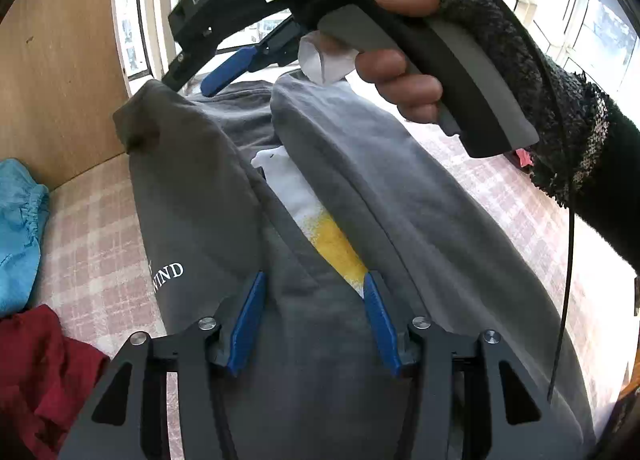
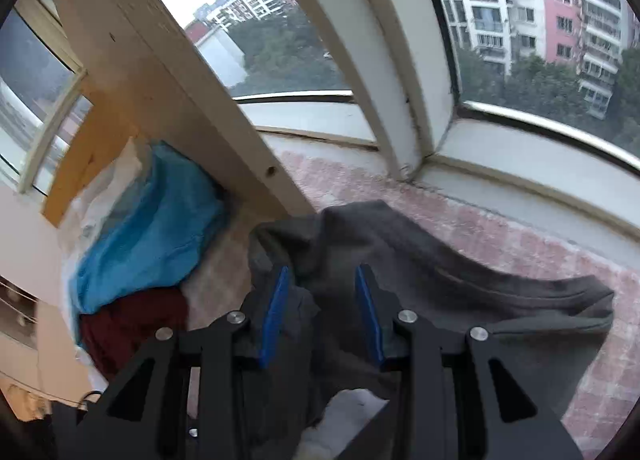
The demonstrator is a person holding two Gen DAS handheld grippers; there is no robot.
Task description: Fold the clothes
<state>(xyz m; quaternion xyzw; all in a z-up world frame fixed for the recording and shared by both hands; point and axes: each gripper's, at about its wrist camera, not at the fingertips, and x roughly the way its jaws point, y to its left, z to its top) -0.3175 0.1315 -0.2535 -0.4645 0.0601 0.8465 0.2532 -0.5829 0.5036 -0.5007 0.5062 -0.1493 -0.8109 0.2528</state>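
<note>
Grey sweatshirt (image 1: pixel 328 187) spread lengthwise along the checked pink cover (image 1: pixel 92 227) of the window seat, both long sides turned in toward the middle, leaving a narrow seam of white-and-yellow print (image 1: pixel 320 227) showing between them. White lettering on the flap at 9 o'clock of the seam in the left wrist view. In the right wrist view, far end humped up, one part trailing off flat toward 3 o'clock.

Left gripper (image 1: pixel 314 324) low over the near end, blue fingers spread wide, straddling the centre seam, nothing pinched. Right gripper (image 2: pixel 322 312) at the far end, at 12 o'clock in the left view, fingers likewise apart with grey cloth bunched between them but not clamped.

Judged as a lengthwise narrowing in place, with an end-to-end fold likely wanted; equally a fit for a garment being smoothed after that narrowing. Either way: worth closing each pair of fingers on both layers of a flap edge, not the top one alone. Worth keeping both ends level and taut so the flaps do not slide open. Worth flattening the far hump first.

Blue garment (image 1: pixel 20 227) and dark red garment (image 1: pixel 44 372) heaped at 8 o'clock against the wooden panel (image 1: pixel 60 79), well apart; risk of snagging small.
</note>
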